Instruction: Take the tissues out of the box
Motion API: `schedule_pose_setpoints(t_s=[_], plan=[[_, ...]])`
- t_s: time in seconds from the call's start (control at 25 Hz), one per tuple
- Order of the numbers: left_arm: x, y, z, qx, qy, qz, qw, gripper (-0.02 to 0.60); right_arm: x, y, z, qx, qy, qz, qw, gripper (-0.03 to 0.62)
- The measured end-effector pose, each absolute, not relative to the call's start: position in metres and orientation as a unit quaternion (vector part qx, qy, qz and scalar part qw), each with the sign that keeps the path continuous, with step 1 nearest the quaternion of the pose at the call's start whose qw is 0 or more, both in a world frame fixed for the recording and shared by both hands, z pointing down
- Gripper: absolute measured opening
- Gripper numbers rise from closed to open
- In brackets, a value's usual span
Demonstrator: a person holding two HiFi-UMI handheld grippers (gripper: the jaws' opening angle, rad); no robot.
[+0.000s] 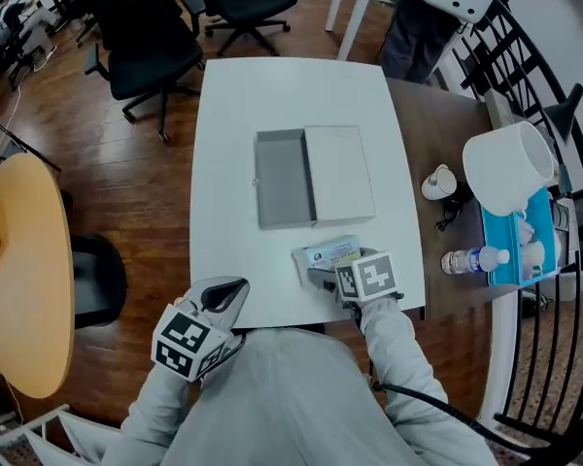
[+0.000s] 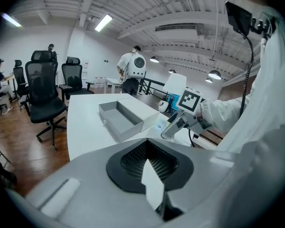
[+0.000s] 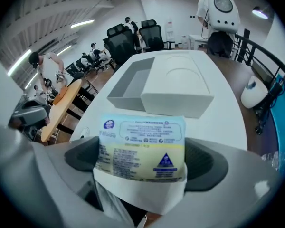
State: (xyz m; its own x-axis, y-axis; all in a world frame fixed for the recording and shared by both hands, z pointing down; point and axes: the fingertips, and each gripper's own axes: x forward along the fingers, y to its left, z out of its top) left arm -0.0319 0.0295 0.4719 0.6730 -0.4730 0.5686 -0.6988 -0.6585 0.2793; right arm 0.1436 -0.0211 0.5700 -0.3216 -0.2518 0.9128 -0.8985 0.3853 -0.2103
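Note:
A grey box (image 1: 280, 178) lies open in the middle of the white table (image 1: 233, 95), its tray empty and its lid (image 1: 340, 173) set beside it on the right. In front of the box my right gripper (image 1: 323, 278) is shut on a blue and yellow tissue pack (image 1: 328, 252), held just above the table. The right gripper view shows the pack (image 3: 142, 146) clamped upright in that gripper (image 3: 142, 186), with the tray (image 3: 130, 87) and lid (image 3: 178, 87) beyond. My left gripper (image 1: 223, 297) hangs at the table's front edge, shut and empty. It (image 2: 154, 194) looks towards the box (image 2: 116, 115).
On the brown side table to the right stand a white cup (image 1: 439, 183), a water bottle (image 1: 474, 258), a blue bin (image 1: 510, 236) and a large white shade (image 1: 510, 168). Black office chairs (image 1: 151, 47) stand at the far left, a round wooden table (image 1: 24, 270) left. A person (image 3: 218, 13) stands beyond the table.

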Motion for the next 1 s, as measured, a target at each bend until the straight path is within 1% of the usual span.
schedule_pose_setpoints(t_s=[0.2,0.32,0.44,0.6,0.72,0.8,0.92,1.0], plan=[[-0.033,0.032,0.478,0.881,-0.324,0.241,0.246,0.015,0.136,-0.025,0.575,0.404,-0.711,0.365,0.445,0.568],[-0.035,0.029,0.476,0.881,-0.327,0.238,0.244,0.015,0.133,-0.03,0.568,0.409,-0.729,0.347,0.425,0.572],[-0.041,0.026,0.477,0.878,-0.334,0.238,0.246,0.015,0.132,-0.044,0.541,0.432,-0.752,0.349,0.355,0.572],[-0.045,0.023,0.478,0.874,-0.342,0.241,0.248,0.015,0.144,-0.065,0.474,0.456,-0.783,0.351,0.235,0.572],[-0.045,0.021,0.47,0.875,-0.345,0.235,0.247,0.015,0.157,-0.078,0.401,0.455,-0.821,0.311,0.15,0.569],[-0.043,0.018,0.465,0.876,-0.346,0.229,0.246,0.015,0.156,-0.079,0.362,0.422,-0.856,0.275,0.117,0.567],[-0.038,0.01,0.456,0.88,-0.345,0.221,0.241,0.017,0.149,-0.078,0.335,0.356,-0.901,0.222,0.11,0.514],[-0.032,0.002,0.451,0.883,-0.343,0.219,0.236,0.015,0.143,-0.073,0.34,0.308,-0.92,0.201,0.131,0.422]])
